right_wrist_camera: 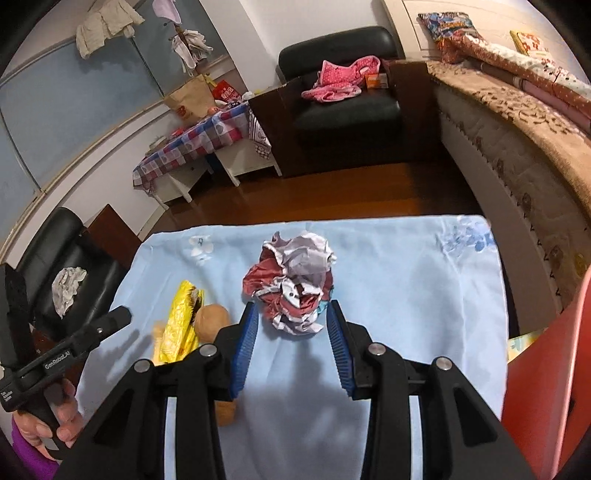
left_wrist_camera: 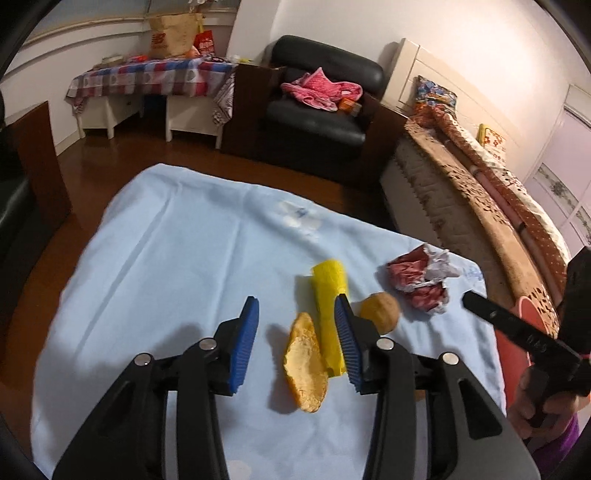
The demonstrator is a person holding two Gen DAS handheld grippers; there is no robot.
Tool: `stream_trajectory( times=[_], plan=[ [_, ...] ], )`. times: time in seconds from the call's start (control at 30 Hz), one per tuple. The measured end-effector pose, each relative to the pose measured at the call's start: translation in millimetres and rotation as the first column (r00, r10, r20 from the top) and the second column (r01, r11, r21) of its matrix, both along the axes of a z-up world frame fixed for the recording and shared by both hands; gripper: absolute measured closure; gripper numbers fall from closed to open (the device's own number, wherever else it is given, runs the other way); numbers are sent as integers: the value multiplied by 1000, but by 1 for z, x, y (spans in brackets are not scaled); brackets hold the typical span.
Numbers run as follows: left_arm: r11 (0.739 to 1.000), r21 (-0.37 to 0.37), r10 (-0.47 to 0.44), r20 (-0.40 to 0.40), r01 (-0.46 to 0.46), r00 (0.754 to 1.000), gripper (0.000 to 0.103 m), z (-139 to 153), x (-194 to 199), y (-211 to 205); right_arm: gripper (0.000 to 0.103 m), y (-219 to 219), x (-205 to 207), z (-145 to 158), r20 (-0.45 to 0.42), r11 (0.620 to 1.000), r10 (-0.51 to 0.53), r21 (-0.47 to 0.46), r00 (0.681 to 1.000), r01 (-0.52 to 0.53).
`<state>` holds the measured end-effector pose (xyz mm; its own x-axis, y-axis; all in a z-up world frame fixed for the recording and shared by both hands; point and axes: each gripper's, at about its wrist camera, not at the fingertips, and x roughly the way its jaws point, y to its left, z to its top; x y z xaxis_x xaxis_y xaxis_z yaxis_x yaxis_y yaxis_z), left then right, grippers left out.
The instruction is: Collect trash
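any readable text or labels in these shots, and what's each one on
"GenRobot.AI": white print on the black body of the left gripper, seen in the right wrist view.
Red print on the brown paper bag: too blurred to read.
Print on the red bag beside it: too small to read.
Orange box on the black armchair: label unreadable.
Yellow wrapper and crumpled red-and-white wrapper: no legible text.

On a cloth-covered table [left_wrist_camera: 166, 258], an orange peel [left_wrist_camera: 304, 363] lies at lower centre, a snack wrapper [left_wrist_camera: 328, 302] just right of it, a walnut [left_wrist_camera: 380, 312] further right, and crumpled packaging [left_wrist_camera: 421, 282] toward the right edge.
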<state>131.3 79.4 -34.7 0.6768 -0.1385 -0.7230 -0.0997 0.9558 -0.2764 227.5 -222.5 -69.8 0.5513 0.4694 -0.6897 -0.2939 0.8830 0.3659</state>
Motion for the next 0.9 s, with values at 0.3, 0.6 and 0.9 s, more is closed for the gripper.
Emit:
stream_trajectory(
  times=[0.3, 0.6, 0.9],
  plan=[
    [1000, 15, -18, -72, 19, 997, 61, -23, 14, -11, 65, 20, -26, 4, -17, 992, 102, 76, 995, -101],
    [997, 64, -39, -71, 44, 997, 77, -42, -5, -12, 65, 76, -39, 15, 14, 969, 238, 68, 971, -238],
    [997, 79, -4, -53, 8, 999, 101, -39, -28, 4, 65, 130, -29, 8, 15, 964, 265, -30, 964, -265]
  ],
)
